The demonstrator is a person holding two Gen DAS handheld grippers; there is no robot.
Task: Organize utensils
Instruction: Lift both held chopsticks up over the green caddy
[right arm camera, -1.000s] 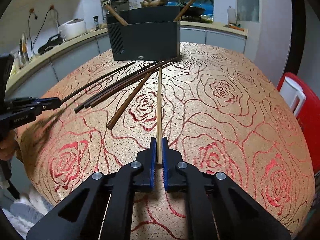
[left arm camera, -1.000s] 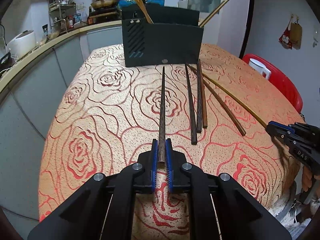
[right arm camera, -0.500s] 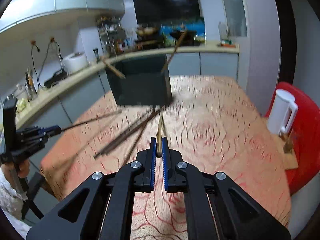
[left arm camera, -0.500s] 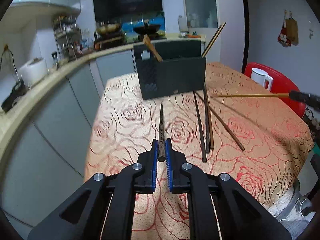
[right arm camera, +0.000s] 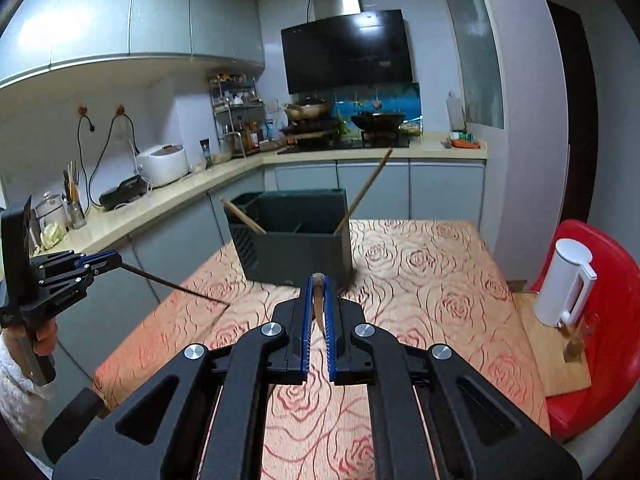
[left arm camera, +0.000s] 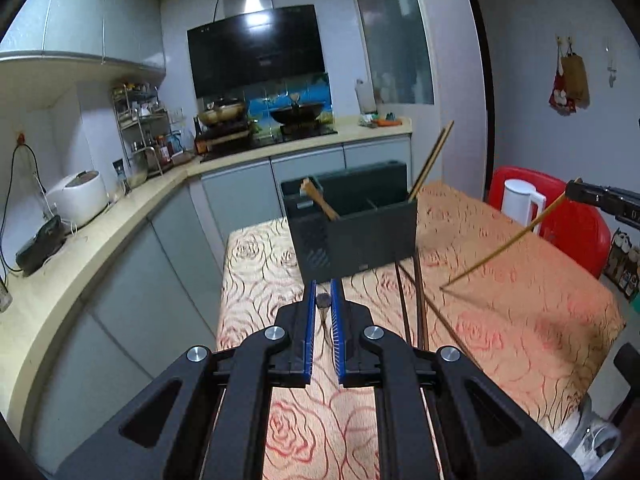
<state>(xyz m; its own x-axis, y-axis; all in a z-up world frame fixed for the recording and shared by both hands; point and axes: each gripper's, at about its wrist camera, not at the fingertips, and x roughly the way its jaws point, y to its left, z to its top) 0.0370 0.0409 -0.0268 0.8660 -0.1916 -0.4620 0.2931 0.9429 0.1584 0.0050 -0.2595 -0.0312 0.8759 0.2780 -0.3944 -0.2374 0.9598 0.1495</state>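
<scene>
My left gripper (left arm camera: 322, 294) is shut on a dark chopstick (left arm camera: 322, 301), seen end-on between the blue pads. In the right wrist view that left gripper (right arm camera: 114, 261) hangs at the left, and the dark chopstick (right arm camera: 176, 286) slants down toward the table. My right gripper (right arm camera: 319, 285) is shut on a pale yellow chopstick (right arm camera: 318, 308). From the left wrist view the right gripper (left arm camera: 576, 191) holds the yellow chopstick (left arm camera: 508, 242) tip-down above the cloth. A black organizer box (left arm camera: 360, 236) stands ahead with wooden chopsticks (left arm camera: 432, 156) leaning in it. Three dark chopsticks (left arm camera: 418, 300) lie on the table.
The table (right arm camera: 432, 288) wears a rose-patterned cloth. A white kettle (right arm camera: 564, 280) stands on a red chair (right arm camera: 600, 380) at the right. A kitchen counter (left arm camera: 100, 248) with a rice cooker (left arm camera: 78, 196) curves along the left. A person's hand (right arm camera: 42, 336) grips the left tool.
Both grippers have risen well above the table, each carrying its chopstick off the cloth. The view has tilted up, so the kitchen wall and hood now show.
</scene>
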